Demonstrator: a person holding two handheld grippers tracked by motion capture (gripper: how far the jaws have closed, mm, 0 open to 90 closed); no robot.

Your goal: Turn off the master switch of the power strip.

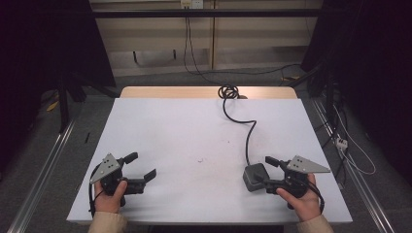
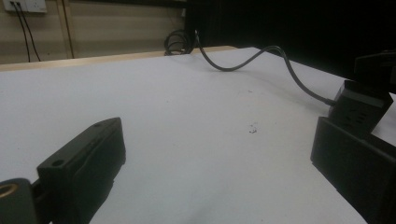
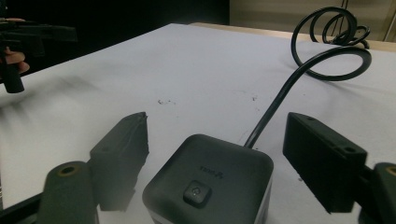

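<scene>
A black cube-shaped power adapter sits on the white table top near the front right. Its black cable runs away to the far edge. My right gripper is open, one jaw on each side of the adapter, with a small gap showing at each side. My left gripper rests low at the front left, open, with only bare table between its jaws. In the left gripper view the adapter lies off to the right.
The cable ends in a coil at the table's far wooden edge. Metal rails run along the floor on both sides. A white socket strip with thin wires lies on the floor at the right.
</scene>
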